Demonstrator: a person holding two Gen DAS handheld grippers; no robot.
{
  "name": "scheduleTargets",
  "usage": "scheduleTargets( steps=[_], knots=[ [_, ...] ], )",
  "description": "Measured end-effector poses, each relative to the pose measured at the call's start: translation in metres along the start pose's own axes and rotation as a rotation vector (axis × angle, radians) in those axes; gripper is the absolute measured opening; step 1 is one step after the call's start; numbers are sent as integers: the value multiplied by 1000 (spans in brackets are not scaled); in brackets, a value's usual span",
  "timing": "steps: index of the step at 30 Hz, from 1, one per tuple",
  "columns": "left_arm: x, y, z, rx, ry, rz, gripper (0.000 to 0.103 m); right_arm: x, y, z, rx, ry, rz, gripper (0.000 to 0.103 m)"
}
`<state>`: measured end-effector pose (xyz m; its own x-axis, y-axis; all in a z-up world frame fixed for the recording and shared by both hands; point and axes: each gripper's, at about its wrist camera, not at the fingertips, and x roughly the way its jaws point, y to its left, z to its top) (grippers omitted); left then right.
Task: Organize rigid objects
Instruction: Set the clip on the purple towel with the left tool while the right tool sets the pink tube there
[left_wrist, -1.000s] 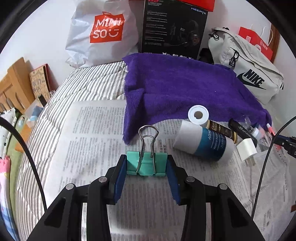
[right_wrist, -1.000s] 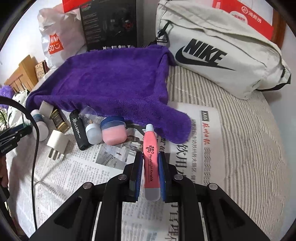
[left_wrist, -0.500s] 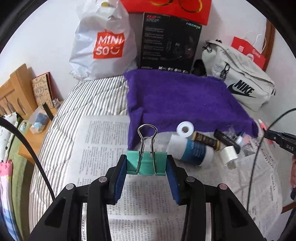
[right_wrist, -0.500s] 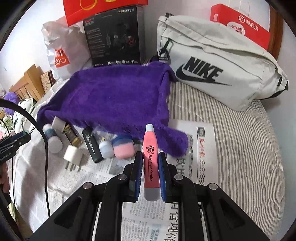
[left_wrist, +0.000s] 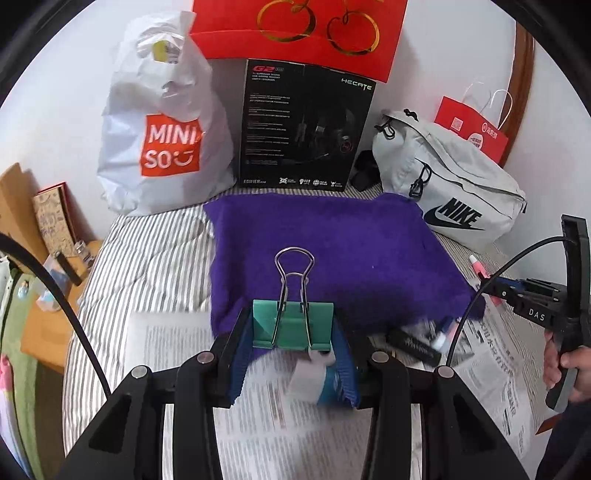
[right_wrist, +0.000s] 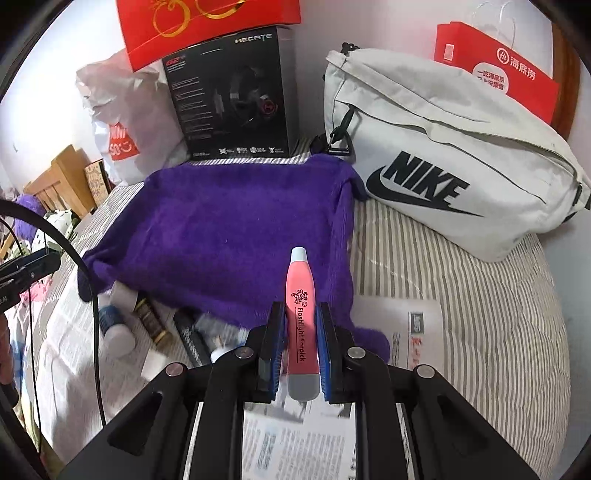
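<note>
One purple towel (right_wrist: 236, 236) lies far on the bed. The right gripper (right_wrist: 301, 354) clamps one pink pen (right_wrist: 301, 314), its long axis pointing away to the towel. The left gripper (left_wrist: 291, 350) pinches one green clip (left_wrist: 291, 325), wire handles pointing away.

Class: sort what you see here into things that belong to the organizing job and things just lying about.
Job:
green binder clip, in left hand-held gripper
pink flashlight, in right hand-held gripper
purple towel

Lying about:
Nike bag
Miniso bag
headset box
</note>
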<state>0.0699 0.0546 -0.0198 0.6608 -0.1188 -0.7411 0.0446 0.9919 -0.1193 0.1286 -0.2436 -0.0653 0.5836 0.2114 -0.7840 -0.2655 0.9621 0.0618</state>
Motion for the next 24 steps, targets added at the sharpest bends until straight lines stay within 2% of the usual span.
scheduleTargets(
  steps=[9, 20, 24],
  knots=[
    [42, 8, 31, -14, 27, -18, 40, 32, -4, 35, 1, 18, -6, 17],
    [92, 12, 60, -10, 75, 23, 40, 72, 6, 74, -50, 47, -22, 17],
    [110, 10, 68, -5, 96, 16, 40, 91, 7, 82, -61, 71, -35, 17]
  ],
)
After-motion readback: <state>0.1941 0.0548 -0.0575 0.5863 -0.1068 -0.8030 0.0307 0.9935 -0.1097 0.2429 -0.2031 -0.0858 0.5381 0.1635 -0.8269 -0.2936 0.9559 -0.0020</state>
